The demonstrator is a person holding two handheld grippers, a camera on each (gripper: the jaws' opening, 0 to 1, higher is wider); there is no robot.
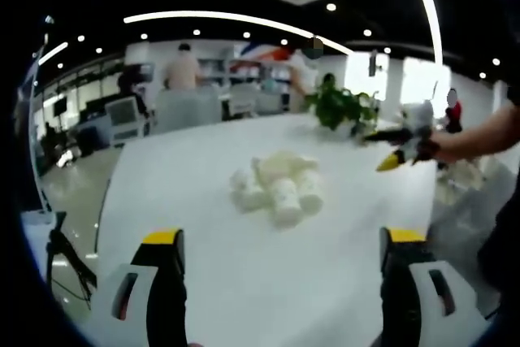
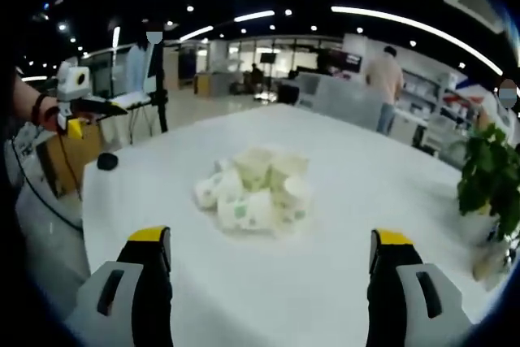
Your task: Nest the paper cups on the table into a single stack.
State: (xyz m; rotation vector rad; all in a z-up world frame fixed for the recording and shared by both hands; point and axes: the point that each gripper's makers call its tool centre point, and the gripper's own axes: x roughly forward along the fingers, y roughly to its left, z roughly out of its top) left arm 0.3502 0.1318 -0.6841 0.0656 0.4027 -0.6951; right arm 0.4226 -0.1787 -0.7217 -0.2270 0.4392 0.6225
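Lying jumbled on their sides mid-table, well clear of every edge: paper cups (image 2: 253,190), touching one another. Likely to roll, crush or scatter if nudged or pinched hard. Left gripper (image 1: 284,241) and right gripper (image 2: 264,241) both spread wide, empty, short of the heap.

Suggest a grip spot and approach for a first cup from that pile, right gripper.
Probably an outer cup on the near left edge of the paper cups, gripped across its side wall. The cups lie tumbled on their sides in a clump on the white table, so edge cups look freest. The right gripper, jaws wide open, already faces that side. Which rim points where is too blurred to tell.
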